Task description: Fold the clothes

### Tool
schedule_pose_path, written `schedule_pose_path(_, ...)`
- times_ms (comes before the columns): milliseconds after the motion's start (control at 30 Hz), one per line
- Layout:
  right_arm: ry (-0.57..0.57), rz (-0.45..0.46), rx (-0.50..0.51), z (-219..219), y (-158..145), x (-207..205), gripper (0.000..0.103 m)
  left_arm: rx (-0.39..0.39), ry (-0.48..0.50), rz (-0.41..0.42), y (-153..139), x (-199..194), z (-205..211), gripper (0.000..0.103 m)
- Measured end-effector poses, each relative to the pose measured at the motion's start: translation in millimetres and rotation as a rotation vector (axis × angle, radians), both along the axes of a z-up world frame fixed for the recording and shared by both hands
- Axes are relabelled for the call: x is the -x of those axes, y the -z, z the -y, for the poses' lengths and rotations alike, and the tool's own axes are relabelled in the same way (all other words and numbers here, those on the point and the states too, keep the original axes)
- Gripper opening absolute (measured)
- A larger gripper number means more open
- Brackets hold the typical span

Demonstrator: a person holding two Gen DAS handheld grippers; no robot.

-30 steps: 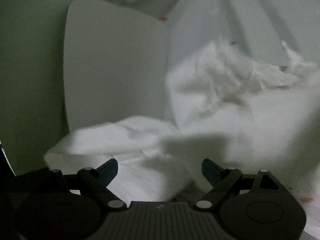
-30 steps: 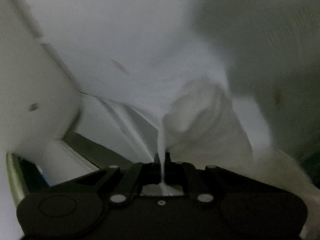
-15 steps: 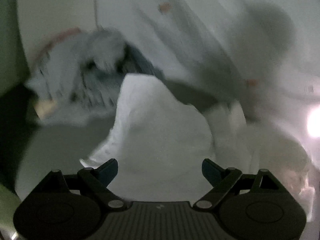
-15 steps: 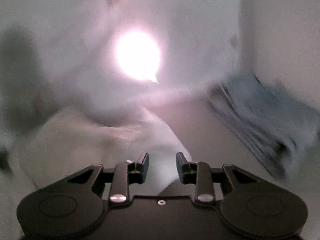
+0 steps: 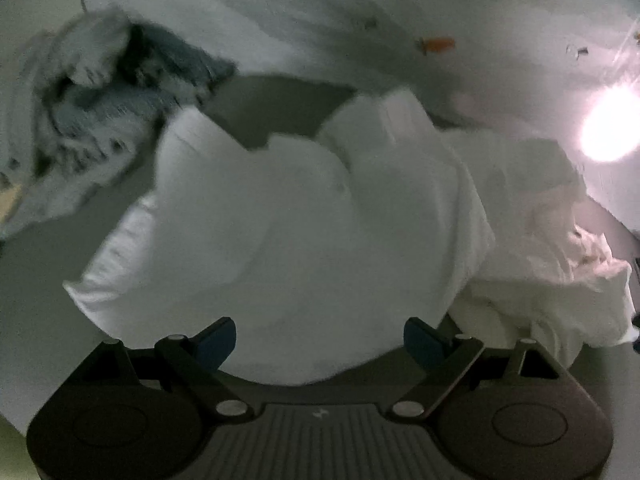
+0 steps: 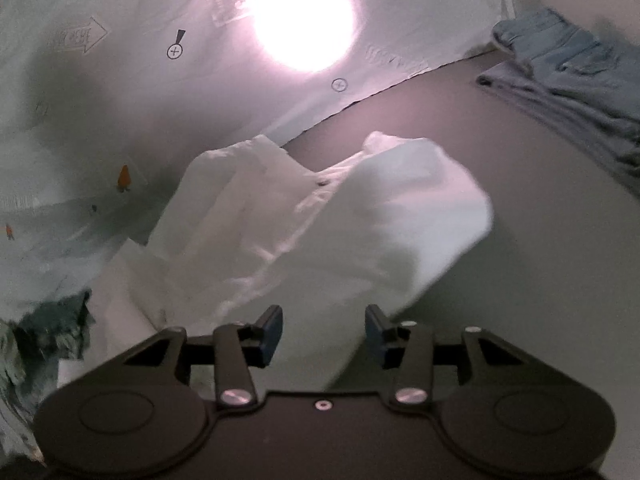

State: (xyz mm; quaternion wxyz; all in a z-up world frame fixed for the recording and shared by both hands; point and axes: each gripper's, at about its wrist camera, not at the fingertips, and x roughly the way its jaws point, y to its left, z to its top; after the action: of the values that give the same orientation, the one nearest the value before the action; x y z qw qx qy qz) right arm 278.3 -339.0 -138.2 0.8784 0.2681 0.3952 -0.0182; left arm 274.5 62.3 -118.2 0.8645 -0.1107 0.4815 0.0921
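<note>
crumpled white button shirt (image 5: 304, 216) lies on the grey table surface (image 6: 520, 160), directly ahead of both grippers and reaching back between their fingers. left gripper (image 5: 320, 340) has its jaws spread wide, empty, shirt fabric between them but not clamped. right gripper (image 6: 324, 332) jaws are also apart, gripping nothing, shirt edge just ahead. in the right wrist view the shirt's long axis runs from lower left to upper right, collar end away from the gripper. pile of blue-grey clothes (image 6: 576, 80) sits well apart at far right.
</note>
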Motion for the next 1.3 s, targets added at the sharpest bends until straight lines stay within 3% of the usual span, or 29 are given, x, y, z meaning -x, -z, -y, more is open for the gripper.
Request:
schedule_pose_path(300, 0.164, -0.085, -0.068, 7.9, 22.1, -23.7, 0.056, 0.112, 0.171, -0.084, 40.5, -50.6, 17.7, 0.091)
schedule_pose_path(400, 0.23, -0.108, -0.067, 18.4, 31.1, -24.9, 0.06, 0.091, 0.235, -0.075, 46.0, -62.9, 32.4, 0.091)
schedule_pose_path(500, 0.306, -0.143, -0.061, 31.3, 40.6, -27.7, 0.068, -0.003, 0.277, -0.058, 52.5, -75.5, 49.7, 0.09)
schedule_pose_path(567, 0.334, -0.165, -0.07, 39.1, 46.9, -31.3, 0.071, -0.079, 0.289, -0.061, 58.1, -85.3, 59.6, 0.076)
schedule_pose_path(633, 0.35, -0.174, -0.086, 44.5, 52.7, -35.3, 0.074, -0.154, 0.289, -0.065, 62.9, -94.4, 63.3, 0.04)
schedule_pose_path(667, 0.353, -0.175, -0.098, 46.2, 55.7, -38.1, 0.074, -0.177, 0.27, -0.063, 62.5, -99.9, 61.7, 0.029)
schedule_pose_path(700, 0.355, -0.176, -0.106, 47.6, 57.0, -39.7, 0.074, -0.198, 0.249, -0.06, 61.8, -105.6, 59.9, 0.011)
schedule_pose_path(800, 0.359, -0.167, -0.113, 50.4, 56.2, -45.1, 0.074, -0.275, 0.152, 0.0, 38.1, -125.8, 40.0, 0.006)
schedule_pose_path(900, 0.375, -0.14, -0.093, 55.4, 49.0, -48.8, 0.073, -0.369, 0.059, 0.128, -11.4, -164.8, 14.6, 0.005)
schedule_pose_path(1000, 0.406, -0.111, -0.086, 62.1, 42.8, -51.3, 0.073, -0.347, 0.012, 0.282, -67.8, -224.7, -5.8, 0.005)
schedule_pose_path(1167, 0.444, -0.071, -0.06, 67.9, 31.6, -50.5, 0.073, -0.388, 0.092, 0.565, -147.2, -309.0, 23.3, 0.006)
schedule_pose_path(1200, 0.446, -0.065, -0.054, 68.1, 29.5, -48.8, 0.073, -0.355, 0.115, 0.594, -155.3, -319.5, 27.0, 0.011)
schedule_pose_path(1267, 0.443, -0.06, -0.049, 66.5, 28.1, -45.5, 0.073, -0.185, 0.15, 0.589, -162.1, -337.3, 21.4, 0.021)
schedule_pose_path(1300, 0.438, -0.062, -0.05, 64.8, 28.2, -44.4, 0.073, -0.15, 0.156, 0.57, -157.4, -334.7, 18.1, 0.031)
